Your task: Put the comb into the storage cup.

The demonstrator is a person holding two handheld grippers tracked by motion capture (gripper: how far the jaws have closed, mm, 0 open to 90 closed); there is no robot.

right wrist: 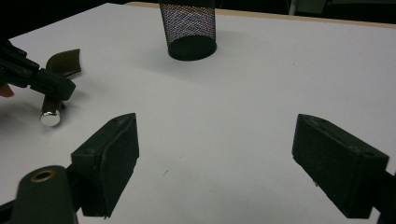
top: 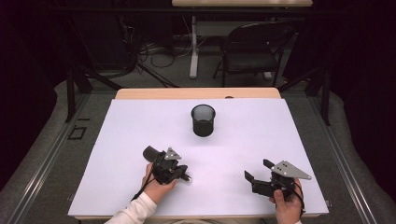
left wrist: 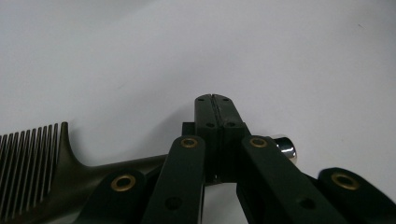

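Dark room, white table (top: 140,121), chair and cables behind. On the left, your left gripper (top: 180,173) sits low over the table with its fingers (left wrist: 215,116) pressed together. In the left gripper view they look clamped over the handle of a dark comb (left wrist: 51,163), whose teeth run off the frame's left edge. A shiny metal cap (left wrist: 286,145) pokes out on the other side, probably the handle's end. Whether the comb is lifted or lying flat, you can't tell; the gripper body covers the contact. In the middle, near the far edge, stands the black mesh cup (top: 203,120), upright and, as far as you can see, empty. So going by the layout, the grasp looks done; carrying the comb to the cup and dropping it in is left. On the right, your right gripper (top: 259,172) rests near the front edge, fingers (right wrist: 109,161) spread wide, nothing between them. Your sleeve hides the left wrist.
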